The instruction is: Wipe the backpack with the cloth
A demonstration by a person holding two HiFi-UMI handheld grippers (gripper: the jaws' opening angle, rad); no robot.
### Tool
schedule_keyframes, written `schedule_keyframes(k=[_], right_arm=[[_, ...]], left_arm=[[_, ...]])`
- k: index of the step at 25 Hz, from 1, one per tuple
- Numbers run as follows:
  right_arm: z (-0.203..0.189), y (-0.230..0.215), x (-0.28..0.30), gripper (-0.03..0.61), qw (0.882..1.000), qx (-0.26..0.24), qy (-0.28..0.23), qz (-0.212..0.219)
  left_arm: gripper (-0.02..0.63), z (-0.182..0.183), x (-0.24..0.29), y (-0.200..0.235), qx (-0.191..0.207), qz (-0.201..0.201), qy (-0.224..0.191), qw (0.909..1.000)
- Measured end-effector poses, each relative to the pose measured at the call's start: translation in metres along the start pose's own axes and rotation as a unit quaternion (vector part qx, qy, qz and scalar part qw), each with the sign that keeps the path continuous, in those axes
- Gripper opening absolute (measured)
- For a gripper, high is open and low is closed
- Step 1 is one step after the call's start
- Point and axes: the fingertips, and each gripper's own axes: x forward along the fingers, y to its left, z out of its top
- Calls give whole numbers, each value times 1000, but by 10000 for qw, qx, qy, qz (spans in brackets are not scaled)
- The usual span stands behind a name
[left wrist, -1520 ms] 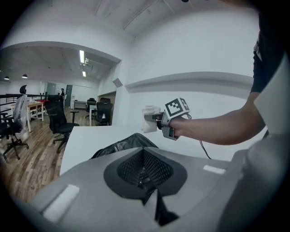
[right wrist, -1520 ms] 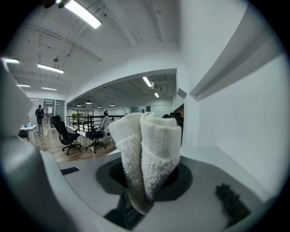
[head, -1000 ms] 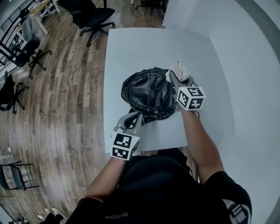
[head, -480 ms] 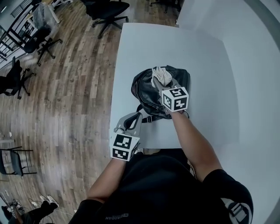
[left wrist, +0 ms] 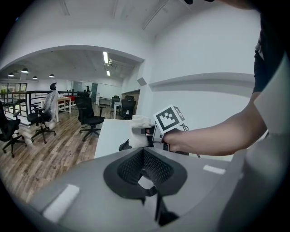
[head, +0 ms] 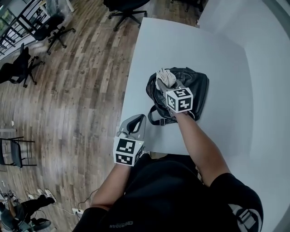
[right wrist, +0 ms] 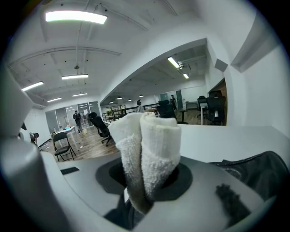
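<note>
A black leather backpack [head: 186, 90] lies on the white table [head: 204, 50], one strap [head: 155, 121] trailing toward me. My right gripper [head: 166, 86] is over the bag's far left part, shut on a rolled off-white cloth [head: 165, 77] that rests against the leather. The right gripper view shows the cloth [right wrist: 147, 145] sticking up between the jaws, with the backpack [right wrist: 253, 174] to the right. My left gripper [head: 137, 119] hovers at the table's near left edge, shut and holding nothing, clear of the strap. The left gripper view shows the cloth [left wrist: 139, 132] ahead of it.
Wooden floor [head: 81, 90] runs along the table's left side, with office chairs [head: 124, 7] beyond the far end. A white wall [head: 272, 68] borders the table on the right. My forearm [head: 199, 145] reaches over the table's near edge.
The right gripper has carried the cloth from the bag's far right corner across its top to the left part. The left gripper has drawn away from the strap.
</note>
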Motion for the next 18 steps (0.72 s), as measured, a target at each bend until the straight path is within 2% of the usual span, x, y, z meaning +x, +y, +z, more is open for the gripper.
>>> schedule_keyframes(k=[11,18], right_arm=[[-16,6,10,109,9997,43,199,104],[-13,-8,-8,109,9998,-6,167,-78]], left_arm=[[6,-1,6,7,-48,61,-9,10000],[6,-2,12,-6,82,-153,20,9998]])
